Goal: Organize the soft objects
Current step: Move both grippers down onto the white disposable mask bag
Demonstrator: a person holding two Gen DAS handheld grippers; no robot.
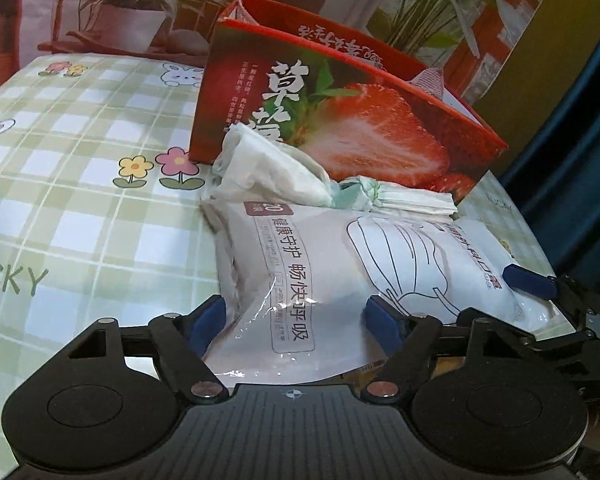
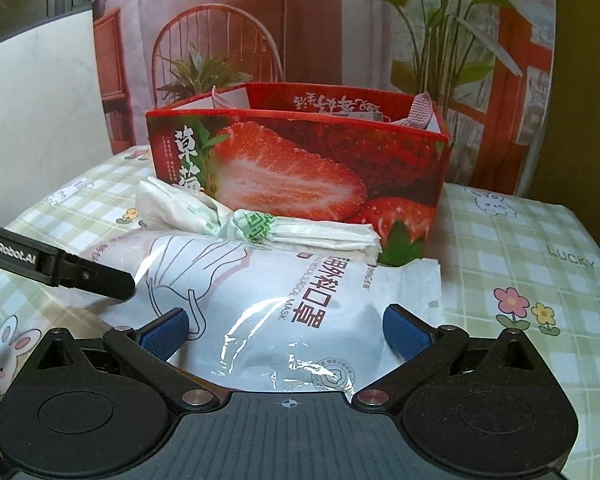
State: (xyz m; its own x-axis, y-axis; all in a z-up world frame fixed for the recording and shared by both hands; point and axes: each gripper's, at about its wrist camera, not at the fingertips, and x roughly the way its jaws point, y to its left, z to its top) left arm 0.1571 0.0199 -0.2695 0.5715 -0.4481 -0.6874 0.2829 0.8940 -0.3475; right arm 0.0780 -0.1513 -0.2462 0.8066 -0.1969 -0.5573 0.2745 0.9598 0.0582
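A white plastic pack of face masks lies on the checked tablecloth in front of a red strawberry box. A crumpled white and green paper wrapper rests on the pack's far edge against the box. My left gripper is open, with its blue pads on either side of the pack's left end. My right gripper is open and straddles the pack's right end. The right gripper's finger shows in the left wrist view, and the left gripper's finger shows in the right wrist view.
The box is open at the top and holds a pinkish cloth item and paper. The green checked tablecloth covers the table. A printed backdrop with plants hangs behind. The table edge falls away at the right.
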